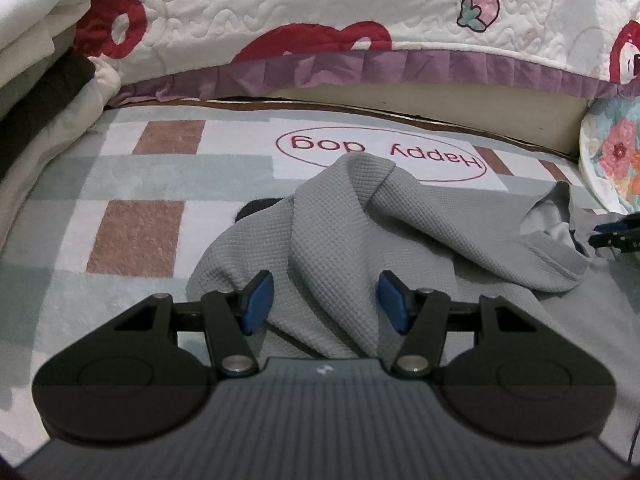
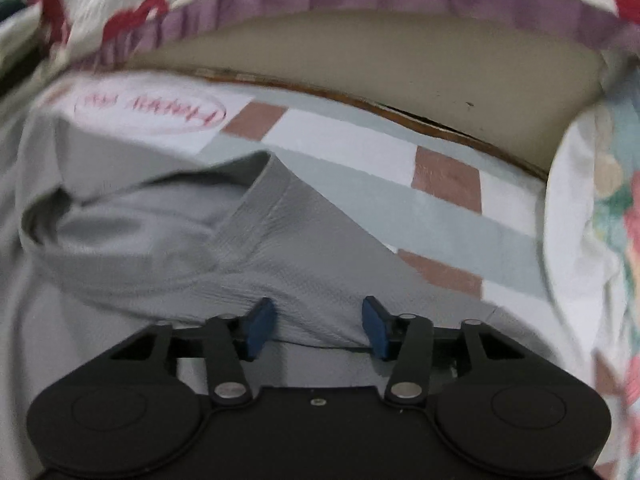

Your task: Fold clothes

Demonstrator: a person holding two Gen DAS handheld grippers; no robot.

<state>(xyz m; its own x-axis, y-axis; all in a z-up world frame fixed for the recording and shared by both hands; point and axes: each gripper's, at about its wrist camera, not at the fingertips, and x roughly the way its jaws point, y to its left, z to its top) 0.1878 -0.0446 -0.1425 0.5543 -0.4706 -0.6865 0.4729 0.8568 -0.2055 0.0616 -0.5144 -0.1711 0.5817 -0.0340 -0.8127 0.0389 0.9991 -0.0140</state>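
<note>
**Both grippers over the crumpled top, neither pinching**

Left wrist view: your left gripper [image 1: 326,300] sits nearest, its 2 blue pads [image 1: 258,302] spread wide with a ridge of the grey top [image 1: 340,232] between them. The pads stand clear of the cloth on both sides, so nothing is pinched; you seem lined up to take that ridge. The top lies bunched on the checked mat [image 1: 136,236], its ribbed hem toward the right, partly covering the "Happy dog" label [image 1: 382,156]. A dark patch shows at the top's left edge; what it is cannot be told. The right gripper [image 1: 618,236] is cut off at the frame edge. Folded clothes [image 1: 44,64] are stacked at the left, a quilt [image 1: 320,12] hangs behind.

Right wrist view: your right gripper [image 2: 319,326] has its pads apart, straddling the top's [image 2: 280,248] hem band near a corner, likely for a corner hold. Motion blur smears this view; whether the pads touch cloth is unclear, though gaps appear on both sides. The mat [image 2: 440,224] lies beyond.
</note>
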